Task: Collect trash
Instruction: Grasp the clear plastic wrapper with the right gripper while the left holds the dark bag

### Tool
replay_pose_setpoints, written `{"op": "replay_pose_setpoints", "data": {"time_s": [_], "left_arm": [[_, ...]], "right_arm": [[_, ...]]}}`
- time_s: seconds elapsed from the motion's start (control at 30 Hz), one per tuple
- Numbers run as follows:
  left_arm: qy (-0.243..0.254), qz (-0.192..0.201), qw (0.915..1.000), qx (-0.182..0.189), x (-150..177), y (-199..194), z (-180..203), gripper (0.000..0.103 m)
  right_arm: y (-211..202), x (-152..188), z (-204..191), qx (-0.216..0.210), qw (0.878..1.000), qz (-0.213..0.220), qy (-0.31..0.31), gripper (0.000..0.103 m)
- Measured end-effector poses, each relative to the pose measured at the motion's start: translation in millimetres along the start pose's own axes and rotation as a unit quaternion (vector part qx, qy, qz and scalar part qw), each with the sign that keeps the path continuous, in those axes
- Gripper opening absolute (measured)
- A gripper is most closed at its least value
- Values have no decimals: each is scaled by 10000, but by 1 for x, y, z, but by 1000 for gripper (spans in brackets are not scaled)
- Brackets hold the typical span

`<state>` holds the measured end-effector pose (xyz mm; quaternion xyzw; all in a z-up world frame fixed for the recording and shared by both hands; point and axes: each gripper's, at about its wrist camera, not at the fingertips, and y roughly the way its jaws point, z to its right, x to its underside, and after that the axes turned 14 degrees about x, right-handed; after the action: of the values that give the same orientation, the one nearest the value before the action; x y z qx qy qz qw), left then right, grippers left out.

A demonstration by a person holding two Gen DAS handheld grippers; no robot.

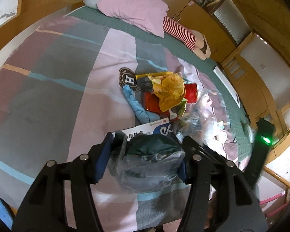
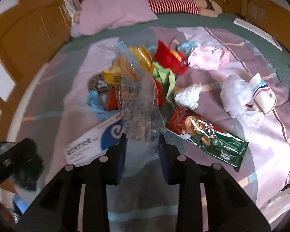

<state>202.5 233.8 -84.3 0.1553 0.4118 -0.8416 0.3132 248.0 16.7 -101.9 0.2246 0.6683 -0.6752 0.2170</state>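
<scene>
My left gripper (image 1: 147, 147) is shut on a clear plastic bag with dark green contents (image 1: 148, 162), held above the bed. My right gripper (image 2: 142, 141) is shut on a clear plastic wrapper (image 2: 135, 96) that stands up in front of the trash pile. The pile on the bedspread holds a yellow wrapper (image 1: 169, 90), red packets (image 2: 170, 58), a white and blue box (image 2: 94, 141), a blue cloth (image 1: 137, 106) and a round badge (image 1: 128, 80). A red and green biscuit wrapper (image 2: 205, 133), crumpled tissue (image 2: 187, 94), a white bag (image 2: 239, 98) and a paper cup (image 2: 263, 92) lie to the right.
The patchwork bedspread (image 1: 58, 87) covers the bed. A pink pillow (image 1: 133, 5) and a striped plush toy (image 1: 181, 32) lie at the head. Wooden cabinets (image 2: 29, 29) and a bed rail (image 1: 276, 104) surround it. The left gripper shows at the right wrist view's lower left (image 2: 19, 160).
</scene>
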Motion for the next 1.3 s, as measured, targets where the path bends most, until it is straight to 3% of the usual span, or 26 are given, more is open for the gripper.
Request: {"op": "replay_pose_setpoints", "data": {"time_s": [0.23, 0.53, 0.9, 1.3], "left_arm": [[-32, 140, 9997, 173, 1, -8, 0, 59], [5, 139, 9998, 167, 2, -8, 0, 59], [12, 153, 9997, 178, 2, -9, 0, 59], [360, 263, 9985, 324, 4, -15, 12, 58]], "right_arm": [[-33, 16, 18, -219, 9995, 225, 67, 32], [-32, 32, 21, -230, 9997, 37, 105, 32], [-41, 37, 14, -251, 9995, 179, 4, 32], [-70, 41, 48, -115, 9991, 418, 23, 32]]}}
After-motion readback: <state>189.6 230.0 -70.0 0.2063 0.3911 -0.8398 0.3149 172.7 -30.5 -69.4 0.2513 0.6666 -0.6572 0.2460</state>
